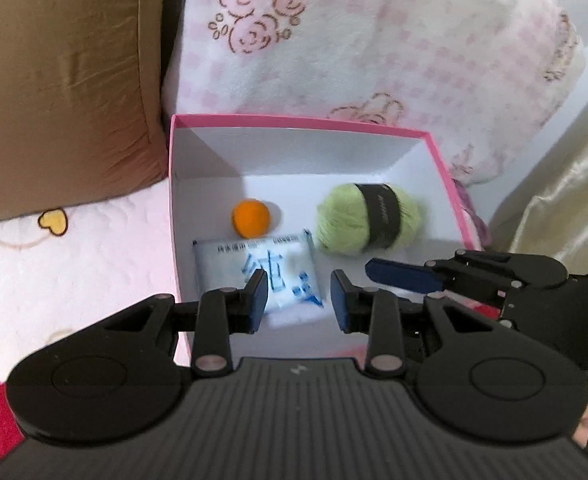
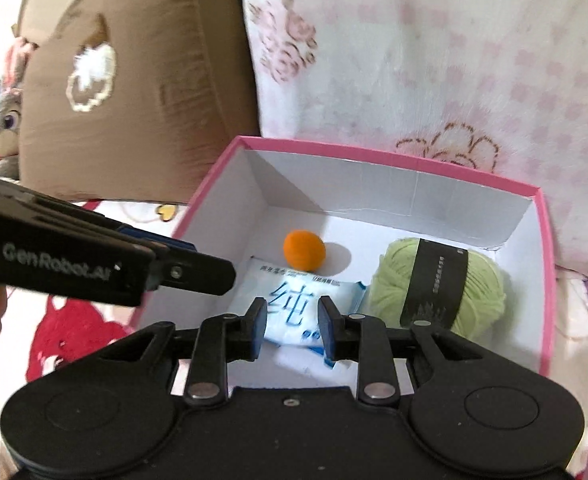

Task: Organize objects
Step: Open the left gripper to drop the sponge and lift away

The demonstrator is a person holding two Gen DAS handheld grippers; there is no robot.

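A pink box (image 1: 294,122) (image 2: 393,160) with a white inside stands open on the bed. In it lie an orange ball (image 1: 250,218) (image 2: 304,251), a green yarn skein (image 1: 367,220) (image 2: 437,284) with a black band, and a white and blue tissue pack (image 1: 254,264) (image 2: 294,292). My left gripper (image 1: 298,300) hovers over the box's near side, open, with the pack seen below the gap and nothing pinched. My right gripper (image 2: 292,322) hangs open above the same pack. Each gripper shows in the other's view: the right gripper (image 1: 397,276) at the box's right wall, the left gripper (image 2: 190,272) at its left wall.
A brown cushion (image 1: 62,80) (image 2: 134,80) leans behind the box on the left. A pink and white floral blanket (image 1: 373,40) (image 2: 453,60) rises behind it. A plush rabbit (image 2: 2,120) sits far left. Gold fabric (image 1: 565,184) hangs on the right. The box rests on a printed sheet (image 1: 54,280).
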